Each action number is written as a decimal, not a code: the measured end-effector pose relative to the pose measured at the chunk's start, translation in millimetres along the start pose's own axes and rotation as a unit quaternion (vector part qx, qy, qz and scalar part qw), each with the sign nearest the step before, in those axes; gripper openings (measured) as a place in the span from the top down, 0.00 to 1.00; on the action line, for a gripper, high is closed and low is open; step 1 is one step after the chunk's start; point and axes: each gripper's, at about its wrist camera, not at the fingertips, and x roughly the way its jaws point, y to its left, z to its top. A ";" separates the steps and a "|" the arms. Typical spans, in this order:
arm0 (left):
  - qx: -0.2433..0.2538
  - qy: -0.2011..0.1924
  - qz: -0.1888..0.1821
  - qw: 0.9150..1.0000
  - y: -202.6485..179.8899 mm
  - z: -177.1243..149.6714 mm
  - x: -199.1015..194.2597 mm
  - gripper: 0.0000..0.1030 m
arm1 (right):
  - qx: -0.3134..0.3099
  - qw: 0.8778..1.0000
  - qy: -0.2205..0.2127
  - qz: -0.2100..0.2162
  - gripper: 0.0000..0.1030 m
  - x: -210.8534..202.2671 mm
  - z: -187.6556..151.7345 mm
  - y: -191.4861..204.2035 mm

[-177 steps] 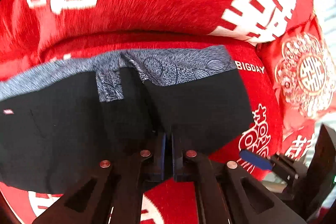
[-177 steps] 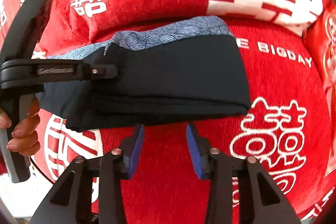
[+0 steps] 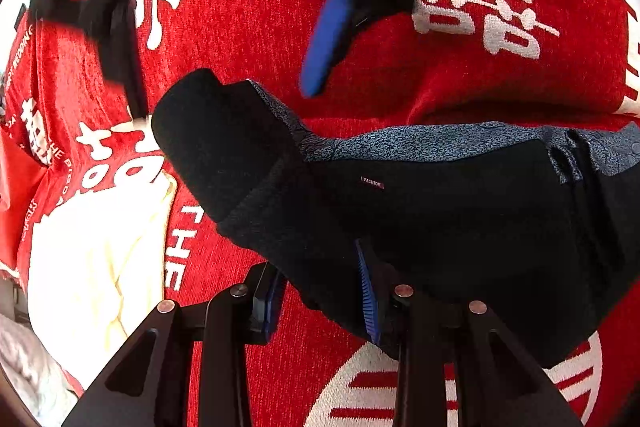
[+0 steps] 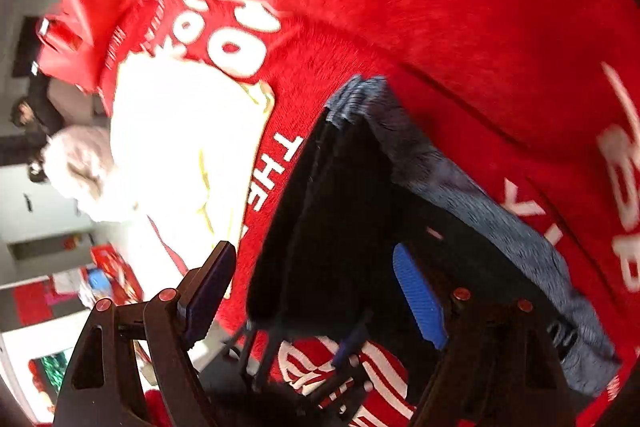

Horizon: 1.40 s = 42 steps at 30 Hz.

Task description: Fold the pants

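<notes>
Change: both grippers now stand with jaws apart, where the left gripper was shut at the pants' edge before; the pants are bunched into a thicker, lumpier bundle.
Pants: lying on the red blanket, grey patterned waistband along 12 o'clock, one black end sticking up toward 10 o'clock.
Left jaws: spread, near edge of the bundle between them, not clamped.
Right gripper: jaws wide apart over the bundle, holding nothing; in the left view its blue pad hovers blurred at 12 o'clock.
Risk: the raised end looks loose, so I judge it may flop open if left unpressed; closing the left jaws could catch only the top layer and drag the fold askew.
Room: open blanket toward 12 and 2 o'clock; a cream garment lies near at 8 o'clock, crowding that side.
</notes>
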 end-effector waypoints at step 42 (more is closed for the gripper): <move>0.273 -0.006 -0.159 0.949 -339.4 -18.2 -114.5 0.66 | 0.307 0.890 -0.265 0.206 0.82 -68.4 -389.2 -352.9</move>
